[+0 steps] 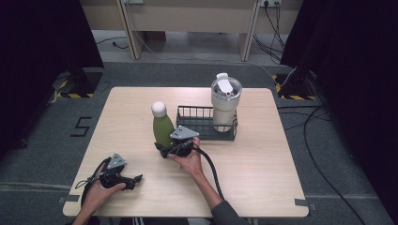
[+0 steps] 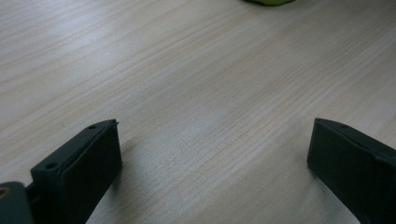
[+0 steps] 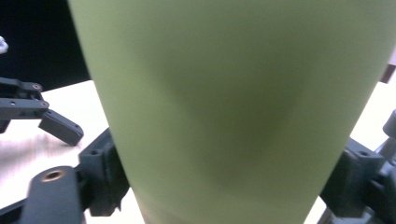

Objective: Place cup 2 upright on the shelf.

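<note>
Bottle [image 1: 163,129] upright, right gripper [image 1: 174,149] clamped low on body, wire basket [image 1: 206,123] just right; left gripper [image 1: 123,179] wide open, empty, farther off

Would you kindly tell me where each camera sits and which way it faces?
High view: above the person's side, looking forward and down at the table; both forearms show.
Left gripper view: on the left gripper, facing bare tabletop; its fingers spread.
Right gripper view: on the right gripper, facing the green bottle.
Shared: the bottle.
</note>
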